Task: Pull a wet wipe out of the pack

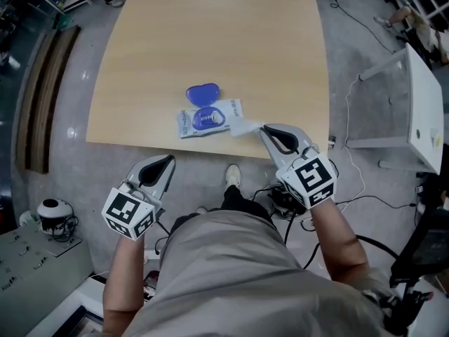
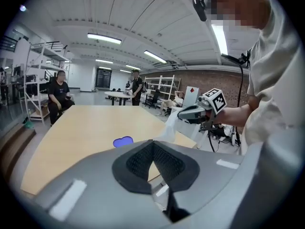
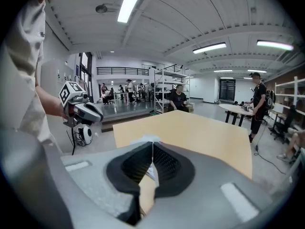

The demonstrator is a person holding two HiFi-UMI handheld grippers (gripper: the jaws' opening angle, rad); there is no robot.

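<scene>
The wet wipe pack [image 1: 188,123] lies flat near the front edge of the wooden table [image 1: 210,41], its blue lid [image 1: 203,93] flipped open toward the far side. A white wipe [image 1: 243,126] stretches from the pack's opening to the right, and my right gripper [image 1: 264,128] is shut on its end. In the right gripper view the wipe [image 3: 146,138] shows at the closed tips of my right gripper [image 3: 152,145]. My left gripper [image 1: 170,159] hangs shut and empty off the table, below its front edge. From the left gripper [image 2: 152,143] I see the lid [image 2: 123,141] and the wipe [image 2: 169,126].
A white bench [image 1: 424,111] stands right of the table, with cables [image 1: 351,125] on the floor beside it. A round device [image 1: 52,213] sits on the floor at the left. Across the table a person [image 2: 59,97] sits, and others stand farther back.
</scene>
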